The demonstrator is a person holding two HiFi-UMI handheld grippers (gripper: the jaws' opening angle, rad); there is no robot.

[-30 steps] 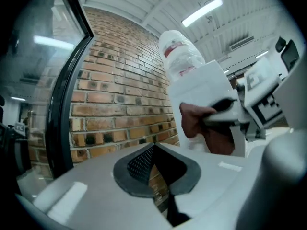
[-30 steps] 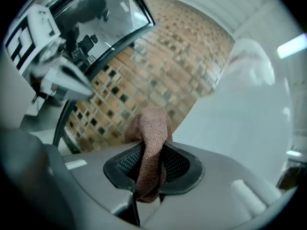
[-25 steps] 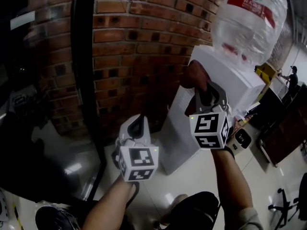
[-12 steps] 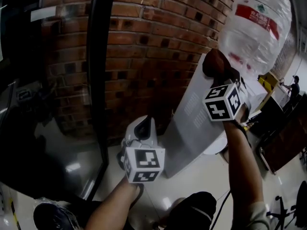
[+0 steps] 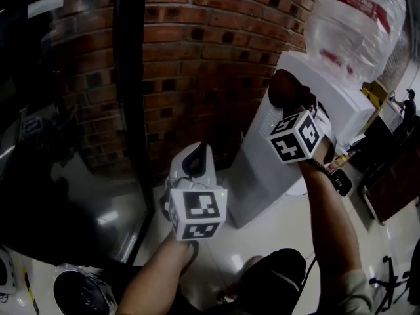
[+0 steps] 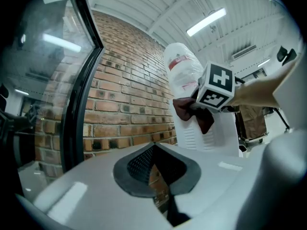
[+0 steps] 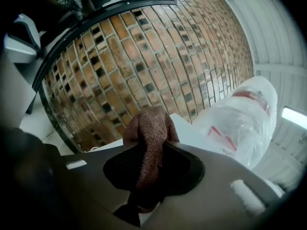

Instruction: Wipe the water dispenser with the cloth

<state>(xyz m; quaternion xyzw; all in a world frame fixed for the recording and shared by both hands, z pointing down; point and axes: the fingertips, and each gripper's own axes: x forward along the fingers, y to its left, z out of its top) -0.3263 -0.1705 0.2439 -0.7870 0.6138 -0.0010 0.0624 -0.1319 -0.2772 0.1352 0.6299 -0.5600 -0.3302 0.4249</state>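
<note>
Right tongs (image 5: pixel 292 100) were clamped on the cloth (image 5: pixel 283 86), wad poking out ahead of the jaws. Water dispenser (image 5: pixel 269 169) lay straight ahead of them, long axis upright. Cloth sat at its top near corner, below the bottle (image 5: pixel 354 25). Probably touching, but the head view was too dim to confirm. Left tongs (image 5: pixel 190 166) were together and empty, well apart at lower left. Right hand was the nearer one.

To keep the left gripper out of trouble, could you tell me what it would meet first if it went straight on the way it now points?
Probably the brick wall, just left of the water dispenser; the left gripper aims at bricks with nothing nearer in line, though depth is unclear.
</note>
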